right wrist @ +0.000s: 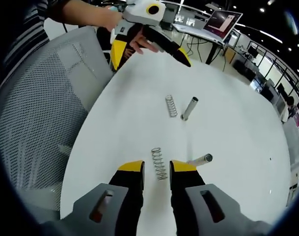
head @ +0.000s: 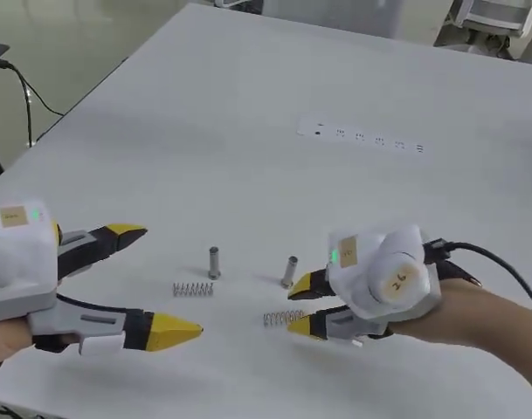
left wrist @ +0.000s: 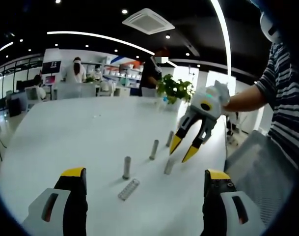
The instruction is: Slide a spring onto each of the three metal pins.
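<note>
**Right gripper point(head: 293, 307) poised on a spring; left gripper point(head: 152, 281) released and idle.**
The right jaws stand part-open astride the spring point(right wrist: 160, 163), which lies flat on the table point(head: 248, 157) and is not yet clenched. A pin point(head: 289, 271) stands at 12 o'clock of it. The second spring point(head: 193, 288) lies at 7 o'clock of the upright second pin point(head: 214, 262), and the third pin point(left wrist: 169, 138) stands farther off. The left jaws are wide apart and empty. Likely risks: an off-centre pinch squirts or rolls the thin spring away, a hard squeeze kinks it, and the free-standing pins topple if a jaw or the spring's end nudges them.
</note>
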The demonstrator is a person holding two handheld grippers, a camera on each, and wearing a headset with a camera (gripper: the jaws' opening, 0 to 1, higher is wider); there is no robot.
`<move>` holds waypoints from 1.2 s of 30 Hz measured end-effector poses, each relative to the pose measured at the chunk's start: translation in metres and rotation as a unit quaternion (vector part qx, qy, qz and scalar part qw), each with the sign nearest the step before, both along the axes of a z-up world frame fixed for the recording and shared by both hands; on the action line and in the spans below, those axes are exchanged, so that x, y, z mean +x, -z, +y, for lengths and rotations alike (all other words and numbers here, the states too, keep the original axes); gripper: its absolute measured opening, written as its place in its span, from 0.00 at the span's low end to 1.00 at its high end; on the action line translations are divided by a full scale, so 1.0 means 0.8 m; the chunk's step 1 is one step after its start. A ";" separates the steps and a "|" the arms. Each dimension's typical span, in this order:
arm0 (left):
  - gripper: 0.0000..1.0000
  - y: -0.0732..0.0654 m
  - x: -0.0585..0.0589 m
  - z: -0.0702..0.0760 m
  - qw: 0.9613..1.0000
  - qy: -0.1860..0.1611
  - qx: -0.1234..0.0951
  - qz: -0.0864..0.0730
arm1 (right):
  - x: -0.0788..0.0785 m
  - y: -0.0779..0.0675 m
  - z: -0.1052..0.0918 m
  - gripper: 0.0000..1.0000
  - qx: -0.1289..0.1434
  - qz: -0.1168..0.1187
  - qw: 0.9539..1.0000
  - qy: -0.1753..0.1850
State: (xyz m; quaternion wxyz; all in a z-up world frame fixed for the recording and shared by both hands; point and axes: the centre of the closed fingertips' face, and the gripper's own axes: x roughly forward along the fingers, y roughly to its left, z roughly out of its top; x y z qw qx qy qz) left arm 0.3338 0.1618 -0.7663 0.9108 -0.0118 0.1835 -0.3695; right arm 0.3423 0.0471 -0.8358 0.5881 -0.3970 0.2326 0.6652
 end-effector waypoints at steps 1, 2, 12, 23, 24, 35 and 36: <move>0.96 0.000 0.000 0.000 1.000 0.000 0.000 0.000 | 0.002 0.002 -0.001 0.18 -0.002 -0.001 1.000 0.001; 0.96 0.000 0.000 0.001 1.000 0.000 -0.001 0.000 | 0.003 0.004 -0.001 0.18 -0.004 -0.001 1.000 0.002; 0.96 0.002 -0.005 0.004 1.000 -0.003 0.000 0.003 | 0.006 0.027 -0.008 0.13 -0.026 0.010 1.000 0.010; 0.95 0.000 -0.008 0.004 1.000 -0.004 0.001 0.003 | 0.005 0.033 -0.010 0.08 -0.028 0.010 0.999 0.017; 0.95 0.000 -0.009 0.003 1.000 -0.004 0.001 0.003 | 0.006 0.032 -0.011 0.08 -0.026 0.008 0.999 0.017; 0.89 -0.010 -0.017 -0.014 1.000 0.019 -0.001 -0.005 | 0.005 -0.017 -0.016 0.08 0.014 0.000 0.999 0.036; 0.88 -0.010 -0.017 -0.015 1.000 0.021 -0.001 -0.005 | 0.004 -0.021 -0.017 0.08 0.017 0.002 0.999 0.039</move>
